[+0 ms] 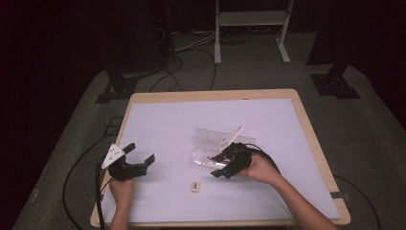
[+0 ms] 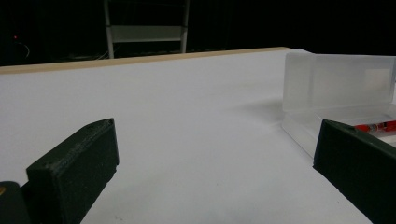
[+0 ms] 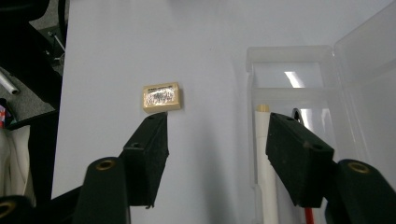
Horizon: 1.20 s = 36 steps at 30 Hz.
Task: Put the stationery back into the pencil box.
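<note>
High view frames a wooden-edged table [image 1: 306, 124] covered by a white sheet [image 1: 182, 129], with a person's forearms entering from the bottom. Near the left edge, the left hand [image 1: 121, 190] holds the left gripper [image 1: 142, 153] just above the sheet, its two black jaws spread wide apart with nothing between them and a grey three-cornered plate [image 1: 113, 154] on top. Toward the middle, the right hand [image 1: 261, 168] holds the right gripper [image 1: 219, 165] over a clear plastic case [image 1: 210, 138] that lies open on the sheet, its lid standing up on the far side. A small tan eraser [image 1: 195, 186] lies on the sheet near the front, between the two grippers and closer to the right one, touching neither. Left gripper view looks low across the white sheet: both jaws stand far apart at the bottom corners, and beyond the right-hand one sits the clear plastic case with its raised lid and a red pen-like item [image 2: 376, 126] lying in its tray. Right gripper view looks down along its own jaws, parted and empty, one above the bare sheet just short of the small tan eraser [image 3: 161, 97], the other over the tray of the case, where a white stick [image 3: 264, 154] lies lengthwise. Black cables run across the grey floor [image 1: 373, 143] around the table.
</note>
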Tool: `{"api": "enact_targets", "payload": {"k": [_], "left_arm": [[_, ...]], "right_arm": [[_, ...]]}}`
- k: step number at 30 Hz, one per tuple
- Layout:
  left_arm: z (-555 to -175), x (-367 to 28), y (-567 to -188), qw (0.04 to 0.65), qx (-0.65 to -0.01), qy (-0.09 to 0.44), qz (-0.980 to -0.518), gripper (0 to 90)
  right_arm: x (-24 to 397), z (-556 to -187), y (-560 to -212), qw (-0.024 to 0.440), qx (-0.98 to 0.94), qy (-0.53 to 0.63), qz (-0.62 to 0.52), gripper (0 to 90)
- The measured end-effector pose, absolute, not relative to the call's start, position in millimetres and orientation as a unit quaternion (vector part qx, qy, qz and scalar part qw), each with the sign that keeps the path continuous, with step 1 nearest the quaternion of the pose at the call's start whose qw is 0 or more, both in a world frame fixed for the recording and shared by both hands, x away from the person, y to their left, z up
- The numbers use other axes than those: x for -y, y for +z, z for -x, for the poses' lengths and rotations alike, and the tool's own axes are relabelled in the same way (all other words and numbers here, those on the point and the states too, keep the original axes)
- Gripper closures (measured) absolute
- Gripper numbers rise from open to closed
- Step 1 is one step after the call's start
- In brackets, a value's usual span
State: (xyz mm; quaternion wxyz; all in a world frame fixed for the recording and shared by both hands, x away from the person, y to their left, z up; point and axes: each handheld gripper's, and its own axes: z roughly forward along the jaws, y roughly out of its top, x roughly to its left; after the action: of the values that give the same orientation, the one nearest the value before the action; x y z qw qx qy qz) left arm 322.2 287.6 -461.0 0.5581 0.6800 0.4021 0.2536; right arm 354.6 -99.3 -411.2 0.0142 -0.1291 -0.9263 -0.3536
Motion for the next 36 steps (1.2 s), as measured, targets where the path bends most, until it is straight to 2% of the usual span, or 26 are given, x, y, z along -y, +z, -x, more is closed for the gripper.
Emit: {"api": "enact_targets", "payload": {"k": [12,36], "left_arm": [[-322,-288,-461,0.557,-0.402,0.253,-0.681,0.0],[-322,-288,-461,0.557,-0.4,0.254,-0.681,0.0]], "right_arm": [[88,-347,-413,0.017,0.928,-0.352,0.117,27.7],[64,-336,-419,0.022,0.932,-0.349,0.097,27.3]]}}
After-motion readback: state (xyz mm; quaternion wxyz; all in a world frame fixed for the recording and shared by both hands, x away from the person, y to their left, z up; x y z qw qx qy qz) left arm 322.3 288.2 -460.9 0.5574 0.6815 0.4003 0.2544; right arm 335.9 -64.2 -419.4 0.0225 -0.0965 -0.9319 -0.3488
